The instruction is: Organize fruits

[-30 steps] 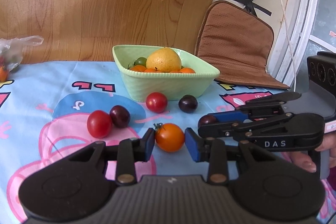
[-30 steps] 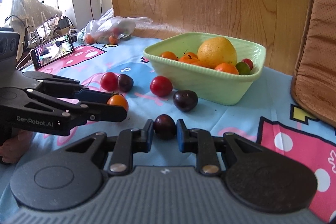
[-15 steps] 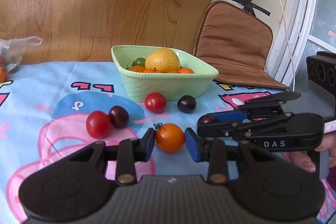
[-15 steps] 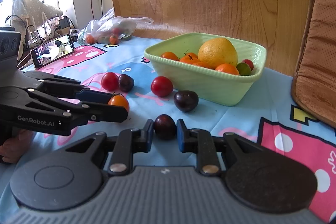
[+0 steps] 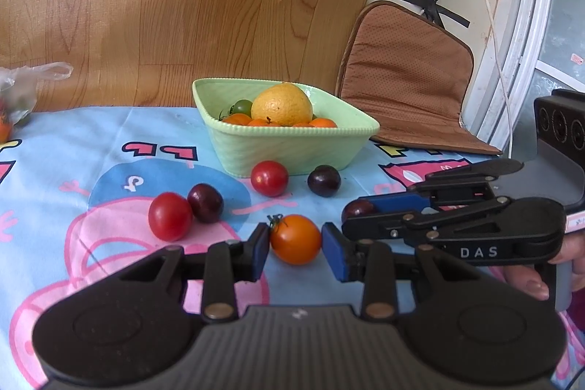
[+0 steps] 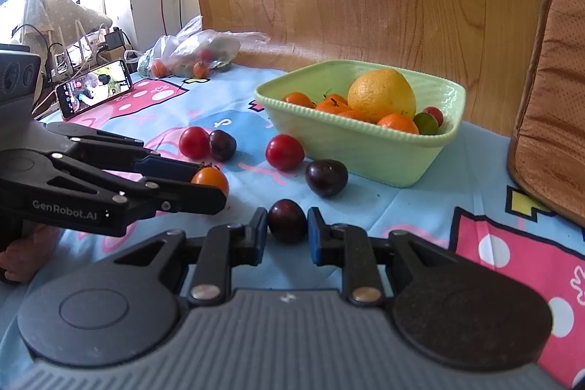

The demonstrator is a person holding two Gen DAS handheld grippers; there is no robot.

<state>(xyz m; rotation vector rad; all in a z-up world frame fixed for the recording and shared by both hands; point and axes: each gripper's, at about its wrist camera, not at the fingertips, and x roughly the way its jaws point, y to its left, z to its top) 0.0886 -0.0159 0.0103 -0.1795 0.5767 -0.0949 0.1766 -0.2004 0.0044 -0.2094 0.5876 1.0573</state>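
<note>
My left gripper (image 5: 295,243) is shut on an orange tomato (image 5: 295,239), just above the tablecloth; it also shows in the right wrist view (image 6: 210,178). My right gripper (image 6: 287,228) is shut on a dark plum (image 6: 287,220), which shows in the left wrist view (image 5: 357,208). A green bowl (image 5: 285,148) beyond holds a big yellow citrus (image 5: 282,105) and several small orange and green fruits. Loose on the cloth lie two red tomatoes (image 5: 169,215) (image 5: 269,178) and two dark plums (image 5: 205,203) (image 5: 324,180).
A brown cushion (image 5: 409,79) leans on the wall right of the bowl. A plastic bag of fruit (image 6: 197,52) and a propped phone (image 6: 94,87) sit at the far left. The wooden wall closes the back.
Both grippers rose slightly with their fruit; the view shifted a little. Both stay shut on their fruit.
</note>
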